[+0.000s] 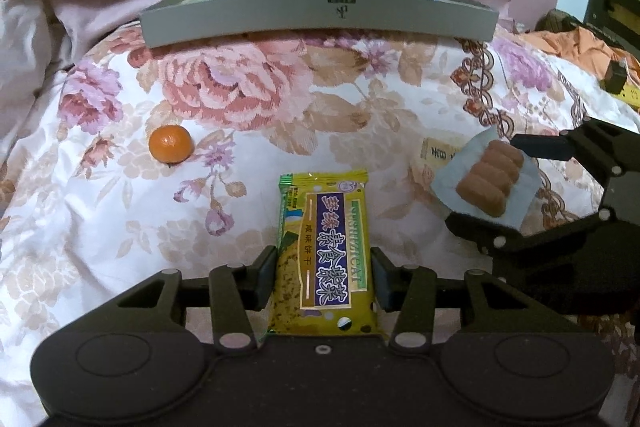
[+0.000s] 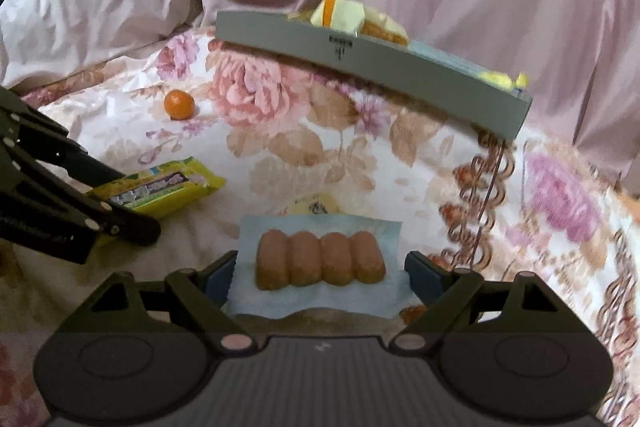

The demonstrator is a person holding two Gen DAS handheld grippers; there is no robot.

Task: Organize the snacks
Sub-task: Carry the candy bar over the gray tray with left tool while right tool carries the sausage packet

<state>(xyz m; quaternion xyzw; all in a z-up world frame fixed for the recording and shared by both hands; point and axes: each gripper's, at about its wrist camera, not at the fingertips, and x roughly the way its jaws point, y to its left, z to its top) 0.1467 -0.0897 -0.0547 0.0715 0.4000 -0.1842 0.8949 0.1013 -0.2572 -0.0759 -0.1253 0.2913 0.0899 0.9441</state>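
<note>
Yellow wrapping filled the lower middle of the left wrist view: the biscuit packet [image 1: 326,251] lay lengthwise between the two pads of our left gripper [image 1: 324,277], and both pads pressed on its long sides. So we had this packet gripped, with the jaws narrow around it. Most of the packet stuck out forward, past the fingertips, over the flowered bedcover [image 1: 120,235].

In the right wrist view, the pale blue packet of four brown cakes [image 2: 320,261] sat in the lower middle of the frame, between the fingers of our right gripper [image 2: 320,273]. These jaws stood wide. The left pad touched the toothed edge of the wrapper, but at the right pad we could not tell if it touched or only stood beside it, so we could not say whether the grip was firm.

We judged that the step in hand was picking up two snacks together. The grey tray [image 1: 320,23], in the upper middle of both frames, already held several snacks. The next move called for carrying both packets up over its front wall and releasing them inside. A small orange [image 1: 171,144] waited apart, at middle left.
</note>
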